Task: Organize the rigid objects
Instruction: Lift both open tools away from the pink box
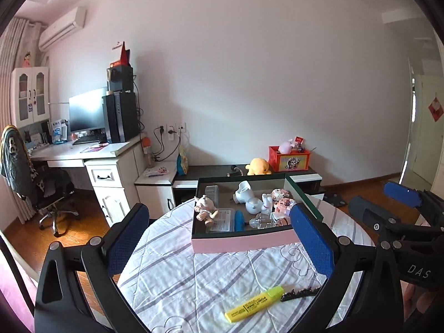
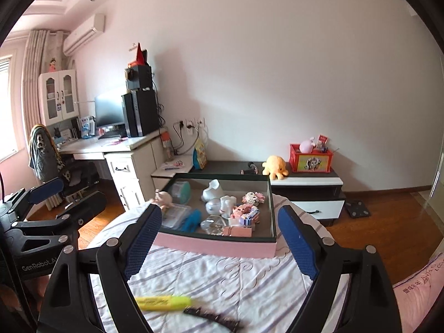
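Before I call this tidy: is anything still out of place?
Yes. The yellow highlighter and black hair clip lie loose on the bedspread, outside the pink-edged box holding the other trinkets.

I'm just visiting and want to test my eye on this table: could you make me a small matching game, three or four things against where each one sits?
Things:
1. yellow highlighter
2. black hair clip
3. pig figurine
4. yellow plush toy

Places:
A. low cabinet by the wall
B. inside the pink-fronted box
C. bedsheet, left of its neighbour
D. bedsheet, right of its neighbour

Pairs: 1-C, 2-D, 3-B, 4-A
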`<action>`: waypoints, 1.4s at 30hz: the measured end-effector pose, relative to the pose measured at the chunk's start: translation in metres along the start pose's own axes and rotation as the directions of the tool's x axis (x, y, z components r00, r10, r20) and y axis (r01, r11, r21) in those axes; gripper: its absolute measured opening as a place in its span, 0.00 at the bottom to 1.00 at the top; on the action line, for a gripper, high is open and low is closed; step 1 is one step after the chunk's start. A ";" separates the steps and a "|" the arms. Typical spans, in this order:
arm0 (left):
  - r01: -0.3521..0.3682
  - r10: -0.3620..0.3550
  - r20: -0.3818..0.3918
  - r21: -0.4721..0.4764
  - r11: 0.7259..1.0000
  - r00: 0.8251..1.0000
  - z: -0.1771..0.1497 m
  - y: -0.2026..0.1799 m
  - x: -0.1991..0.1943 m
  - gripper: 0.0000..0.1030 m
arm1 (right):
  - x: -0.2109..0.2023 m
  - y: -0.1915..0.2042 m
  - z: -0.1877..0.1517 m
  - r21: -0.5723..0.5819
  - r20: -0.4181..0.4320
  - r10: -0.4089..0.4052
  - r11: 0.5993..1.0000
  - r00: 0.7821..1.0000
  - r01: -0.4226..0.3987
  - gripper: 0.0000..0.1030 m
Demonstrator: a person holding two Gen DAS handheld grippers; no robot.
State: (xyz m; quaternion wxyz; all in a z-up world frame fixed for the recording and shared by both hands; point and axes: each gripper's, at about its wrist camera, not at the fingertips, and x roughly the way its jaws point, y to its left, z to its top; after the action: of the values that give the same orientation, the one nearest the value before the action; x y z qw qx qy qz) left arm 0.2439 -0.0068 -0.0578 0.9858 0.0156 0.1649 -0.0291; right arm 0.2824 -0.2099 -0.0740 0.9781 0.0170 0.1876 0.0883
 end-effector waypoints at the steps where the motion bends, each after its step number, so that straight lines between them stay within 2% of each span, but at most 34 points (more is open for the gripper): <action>1: -0.005 0.005 0.013 -0.005 1.000 1.000 -0.003 0.001 -0.012 1.00 | -0.012 0.006 -0.003 -0.001 0.012 -0.002 1.000 1.000 0.002 0.85; 5: -0.023 0.024 0.048 -0.018 1.000 0.999 -0.014 0.005 -0.056 1.00 | -0.057 0.020 -0.017 0.004 0.054 -0.014 1.000 0.998 0.014 0.85; 11: -0.040 0.043 0.082 -0.032 0.999 0.996 -0.023 0.005 -0.101 1.00 | -0.107 0.038 -0.030 -0.005 0.095 -0.016 1.000 0.995 0.016 0.85; 13: -0.035 0.038 0.098 -0.037 0.999 0.994 -0.023 0.006 -0.111 1.00 | -0.119 0.041 -0.032 -0.007 0.108 -0.027 1.000 0.994 0.028 0.93; 14: -0.028 0.032 0.100 -0.036 0.999 0.994 -0.024 0.006 -0.117 1.00 | -0.126 0.041 -0.032 -0.007 0.119 -0.039 0.999 0.992 0.040 1.00; 19: -0.033 0.038 0.121 -0.040 0.999 0.992 -0.024 0.003 -0.138 1.00 | -0.156 0.047 -0.032 -0.021 0.171 -0.029 0.999 0.985 0.033 1.00; 33: -0.046 0.051 0.154 -0.036 0.998 0.987 -0.021 -0.004 -0.156 1.00 | -0.178 0.056 -0.031 -0.032 0.209 -0.030 0.999 0.977 0.038 1.00; 42: -0.035 0.038 0.115 -0.020 0.999 0.993 -0.024 -0.006 -0.142 1.00 | -0.170 0.050 -0.035 -0.025 0.185 -0.033 0.999 0.982 0.038 1.00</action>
State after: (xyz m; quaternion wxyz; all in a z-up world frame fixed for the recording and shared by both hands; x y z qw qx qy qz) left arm 0.1014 -0.0049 -0.0342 0.9941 0.0078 0.1073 -0.0105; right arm 0.1056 -0.1916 -0.0410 0.9929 0.0078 0.0952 0.0716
